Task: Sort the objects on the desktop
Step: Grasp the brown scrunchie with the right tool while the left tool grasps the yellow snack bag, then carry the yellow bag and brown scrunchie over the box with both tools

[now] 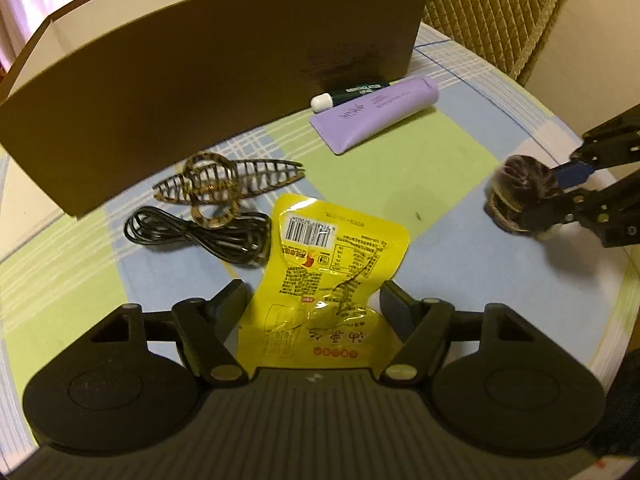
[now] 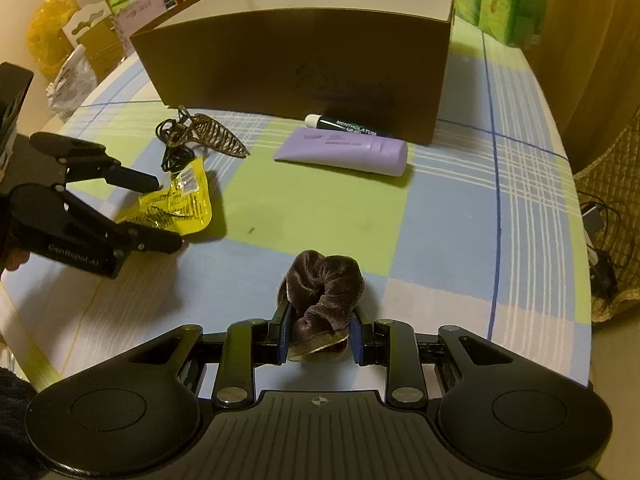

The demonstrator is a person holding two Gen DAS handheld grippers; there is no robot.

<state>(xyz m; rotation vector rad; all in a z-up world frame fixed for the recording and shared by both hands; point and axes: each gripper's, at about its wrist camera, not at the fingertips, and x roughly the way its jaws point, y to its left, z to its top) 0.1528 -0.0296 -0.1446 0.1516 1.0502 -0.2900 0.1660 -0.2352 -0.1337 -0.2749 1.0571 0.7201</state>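
We held the left tongs [image 1: 313, 300] spread wide around the near end of the yellow snack packet [image 1: 320, 280], one finger on either side; whether the fingers touched the foil we could not tell. In the right wrist view the packet's far end tilted up off the table [image 2: 280, 200]. Our right tongs [image 2: 320, 340] were pressed in on the brown velvet scrunchie [image 2: 324, 288], which bulged out between the blue pads [image 2: 283, 340] at the near right of the table. Just beyond the packet lay a coiled black cable [image 1: 192, 234] and a tortoiseshell hair claw [image 1: 224, 186], the claw resting partly on the cable. Farther off, a purple tube [image 1: 376, 112] lay touching a small dark green lip balm [image 1: 348, 94], both close against the brown cardboard box [image 1: 200, 80] at the far side.
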